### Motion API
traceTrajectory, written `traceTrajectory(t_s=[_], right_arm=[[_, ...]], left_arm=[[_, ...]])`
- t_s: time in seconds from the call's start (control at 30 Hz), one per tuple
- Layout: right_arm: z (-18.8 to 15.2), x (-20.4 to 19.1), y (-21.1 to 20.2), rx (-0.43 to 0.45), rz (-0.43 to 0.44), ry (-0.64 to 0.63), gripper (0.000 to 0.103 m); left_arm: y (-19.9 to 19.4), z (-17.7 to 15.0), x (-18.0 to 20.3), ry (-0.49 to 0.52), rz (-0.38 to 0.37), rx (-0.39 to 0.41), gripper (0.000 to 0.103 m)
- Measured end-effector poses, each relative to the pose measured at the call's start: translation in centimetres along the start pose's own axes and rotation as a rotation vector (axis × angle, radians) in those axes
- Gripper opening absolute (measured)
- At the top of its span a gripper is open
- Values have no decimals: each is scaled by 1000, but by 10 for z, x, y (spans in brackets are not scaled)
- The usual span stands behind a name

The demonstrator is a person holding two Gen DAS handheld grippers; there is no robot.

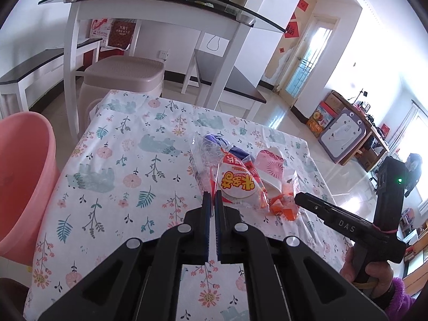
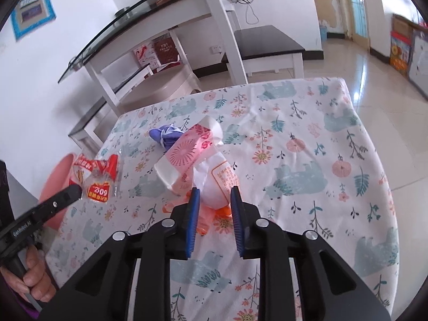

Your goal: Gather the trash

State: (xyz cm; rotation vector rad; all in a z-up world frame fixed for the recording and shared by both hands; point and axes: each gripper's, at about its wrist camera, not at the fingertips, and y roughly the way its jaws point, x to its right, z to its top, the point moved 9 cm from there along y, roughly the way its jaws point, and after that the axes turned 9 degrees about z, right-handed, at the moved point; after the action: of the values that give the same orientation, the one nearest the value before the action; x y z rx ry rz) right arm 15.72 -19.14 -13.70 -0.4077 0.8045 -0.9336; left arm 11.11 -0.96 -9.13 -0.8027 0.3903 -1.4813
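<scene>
My left gripper (image 1: 211,196) is shut on a clear red-and-white snack wrapper (image 1: 238,184) and holds it above the flowered tablecloth (image 1: 120,165). The right wrist view shows that wrapper (image 2: 99,179) lifted at the left gripper's tip (image 2: 73,191). My right gripper (image 2: 214,191) is open, its blue pads (image 2: 194,208) on either side of a white-and-pink plastic bag (image 2: 198,160). An orange wrapper (image 2: 222,212) lies under it. A purple crumpled piece (image 2: 167,135) lies behind. A pink bin (image 1: 21,182) stands left of the table.
A glass-topped white desk (image 1: 160,8) with benches and a beige stool (image 1: 125,75) stands behind the table. The table's right edge (image 2: 374,139) drops to a tiled floor. Boxes and a shelf stand at far right (image 1: 345,136).
</scene>
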Motion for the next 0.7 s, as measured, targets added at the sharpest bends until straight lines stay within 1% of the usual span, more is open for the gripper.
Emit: traceTrajectory(t_s=[0.03,0.1,0.2,0.27,0.37,0.47,0.5,0.53,0.7], right_arm=[[0,2,0,-5,4,17,33],[-1,5,2,-19,12,52,38],[-4,6,5,-41,71,115,38],[-8,0,9,-63,106,118,38],[-12,-11,11,-67,101,62,37],[-15,-22,11,-63,69,-1,34],[-16,-24,10,-60,60,-17,31],[-17,-27,9,-57,50,-37,25],[-20,-36,2,-48,23,-93,24]], left_arm=[[0,0,0,1,-1,0,2],[-2,0,1,5,-2,4,2],[-6,1,1,9,-5,14,2],[-8,1,1,5,-6,19,3],[-9,1,0,-2,-5,20,2],[-11,0,-1,-2,-4,22,3],[-13,-1,-1,-1,-3,25,3],[-14,-1,-1,-1,-3,28,2],[-21,-1,0,6,0,47,2]])
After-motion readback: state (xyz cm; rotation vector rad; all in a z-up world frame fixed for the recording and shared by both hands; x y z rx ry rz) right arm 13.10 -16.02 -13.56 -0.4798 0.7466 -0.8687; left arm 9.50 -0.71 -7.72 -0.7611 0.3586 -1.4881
